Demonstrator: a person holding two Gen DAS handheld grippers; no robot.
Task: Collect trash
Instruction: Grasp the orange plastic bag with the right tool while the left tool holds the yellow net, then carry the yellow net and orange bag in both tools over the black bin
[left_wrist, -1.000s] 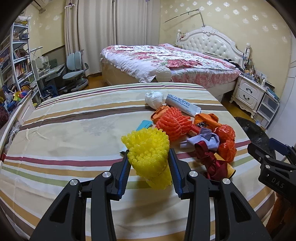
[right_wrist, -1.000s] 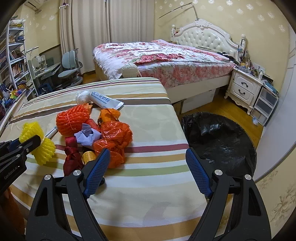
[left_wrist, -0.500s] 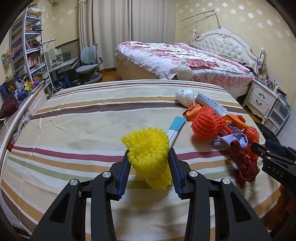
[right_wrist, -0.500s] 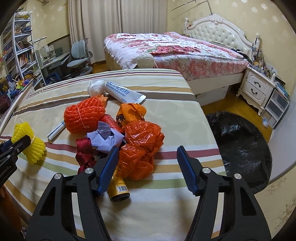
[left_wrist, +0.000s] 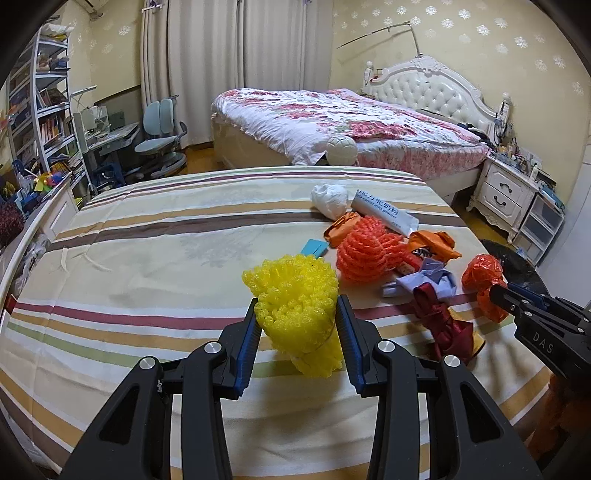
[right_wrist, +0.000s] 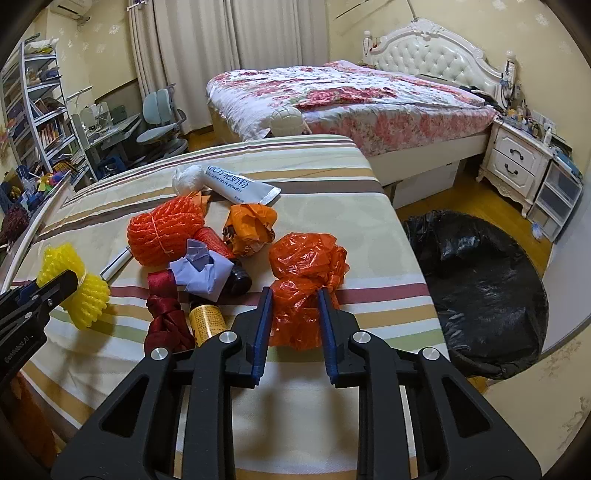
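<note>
Floor bin bag: right view only.

Left gripper was clamped on a yellow foam net, held above the striped bedspread. Right of it lay an orange foam net, a lilac paper wad, a dark red ribbon, a white tube and a white wad. Right gripper came in from the right edge, tips against an orange plastic bag.
</note>
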